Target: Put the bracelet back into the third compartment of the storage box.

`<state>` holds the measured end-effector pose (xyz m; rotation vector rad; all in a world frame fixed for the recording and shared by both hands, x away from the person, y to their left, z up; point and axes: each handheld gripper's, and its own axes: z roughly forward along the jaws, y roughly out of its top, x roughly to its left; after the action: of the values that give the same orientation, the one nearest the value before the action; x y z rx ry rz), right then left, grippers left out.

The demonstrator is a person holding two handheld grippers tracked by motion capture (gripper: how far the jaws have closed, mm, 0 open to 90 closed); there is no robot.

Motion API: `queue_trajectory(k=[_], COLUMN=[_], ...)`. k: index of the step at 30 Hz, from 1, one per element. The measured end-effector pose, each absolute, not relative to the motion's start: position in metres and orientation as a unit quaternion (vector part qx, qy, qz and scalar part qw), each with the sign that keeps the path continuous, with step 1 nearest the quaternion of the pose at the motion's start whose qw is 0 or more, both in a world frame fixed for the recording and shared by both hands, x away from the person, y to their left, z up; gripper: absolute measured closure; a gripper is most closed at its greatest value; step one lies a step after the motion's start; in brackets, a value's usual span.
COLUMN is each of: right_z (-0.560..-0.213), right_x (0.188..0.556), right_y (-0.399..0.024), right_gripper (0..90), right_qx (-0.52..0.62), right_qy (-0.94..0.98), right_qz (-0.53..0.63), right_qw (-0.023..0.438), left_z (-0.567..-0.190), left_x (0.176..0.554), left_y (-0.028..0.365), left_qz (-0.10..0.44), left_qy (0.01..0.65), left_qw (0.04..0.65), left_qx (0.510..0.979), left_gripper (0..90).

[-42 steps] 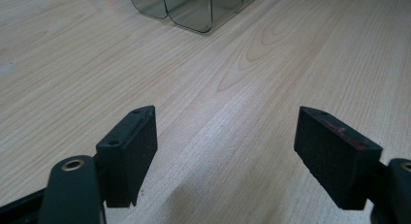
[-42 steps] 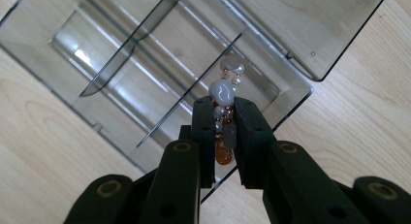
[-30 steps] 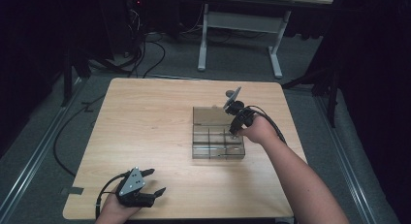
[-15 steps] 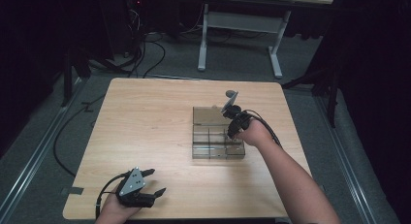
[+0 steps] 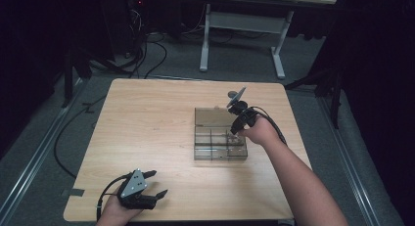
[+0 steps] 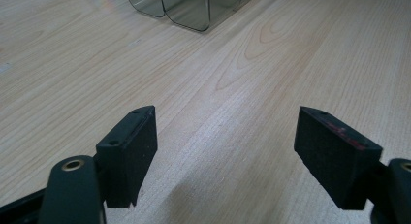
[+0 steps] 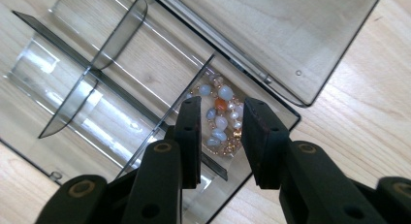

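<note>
The right claw hangs over the clear compartment box near the tabletop's right edge; its jaws, just opening, flank the bead bracelet lying in a corner compartment, not pressing it. The left claw rests wide open and empty at the near left corner.

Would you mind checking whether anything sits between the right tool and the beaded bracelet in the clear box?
Nothing visible does: the right tool hangs directly over the bracelet, and the box lies open.
</note>
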<state>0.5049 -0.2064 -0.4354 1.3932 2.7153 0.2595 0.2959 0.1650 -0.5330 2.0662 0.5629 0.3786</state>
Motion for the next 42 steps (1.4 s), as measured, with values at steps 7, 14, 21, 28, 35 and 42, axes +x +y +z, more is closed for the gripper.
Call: queue_trajectory(k=[7, 14, 21, 28, 35, 42], right_z=[-0.43, -0.43, -0.433, -0.436, -0.435, -0.439], right_x=[0.5, 0.49, 0.476, 0.461, 0.447, 0.432], right_y=[-0.216, -0.227, -0.242, -0.253, -0.263, -0.271], right_gripper=[69.8, 71.1, 71.4, 73.5, 73.3, 73.0], right_qx=[0.467, 0.474, 0.481, 0.488, 0.489, 0.489], right_qy=[0.878, 0.874, 0.87, 0.864, 0.861, 0.86], right_qz=[0.09, 0.094, 0.099, 0.107, 0.119, 0.129], right_qw=[0.045, 0.048, 0.052, 0.059, 0.068, 0.07], left_z=[-0.533, -0.533, -0.533, -0.533, -0.533, -0.533], left_x=[0.296, 0.296, 0.296, 0.296, 0.296, 0.296], left_y=[0.165, 0.165, 0.164, 0.164, 0.165, 0.165], left_qz=[0.154, 0.154, 0.156, 0.155, 0.156, 0.155], left_qy=[0.228, 0.229, 0.228, 0.231, 0.231, 0.231], left_qw=[0.463, 0.463, 0.46, 0.462, 0.465, 0.465], left_qx=[0.842, 0.842, 0.843, 0.842, 0.84, 0.841], left_gripper=[24.0, 24.0, 24.0, 24.0, 24.0, 24.0])
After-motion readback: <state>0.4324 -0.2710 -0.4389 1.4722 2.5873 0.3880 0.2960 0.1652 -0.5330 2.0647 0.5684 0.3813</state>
